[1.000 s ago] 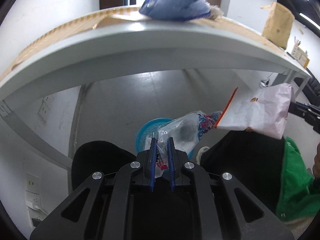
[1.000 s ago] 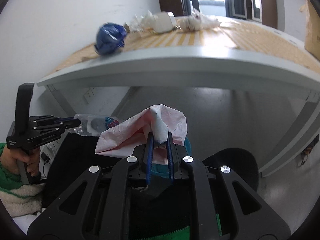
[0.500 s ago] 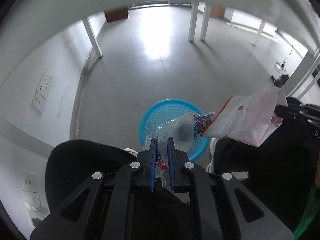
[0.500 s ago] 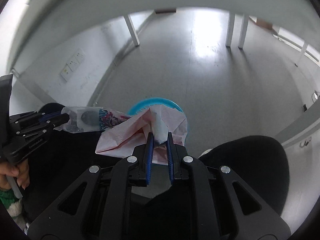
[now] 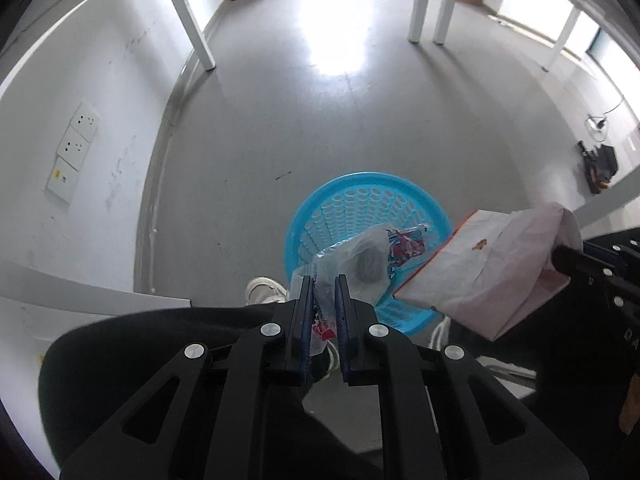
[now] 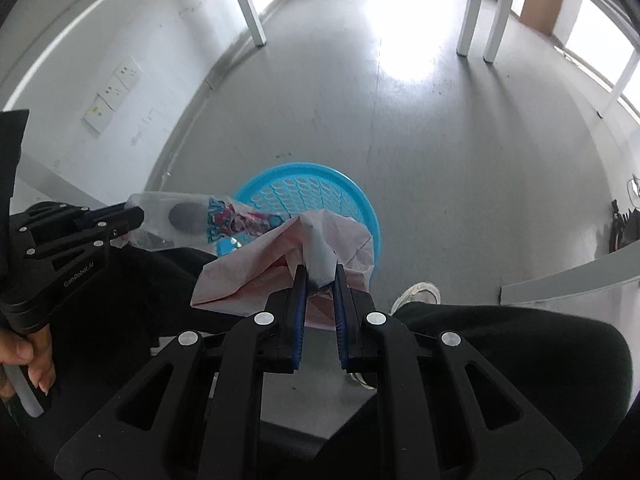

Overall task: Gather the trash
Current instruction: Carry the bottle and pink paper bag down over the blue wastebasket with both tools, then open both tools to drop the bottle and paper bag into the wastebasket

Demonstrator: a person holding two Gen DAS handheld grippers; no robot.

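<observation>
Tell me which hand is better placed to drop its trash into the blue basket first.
Right, probably, though it's close. The right gripper holds the pink paper bag over the blue basket. The left gripper has its clear plastic wrapper over the near rim.

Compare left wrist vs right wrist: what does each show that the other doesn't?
Left wrist only: the paper bag's flat printed side with its orange edge; dark gear on the floor.

Right wrist only: the hand gripping the left gripper's handle; the clear wrapper side-on.

Both: blue basket, wall sockets, white table legs, each gripper shut on its trash.
</observation>
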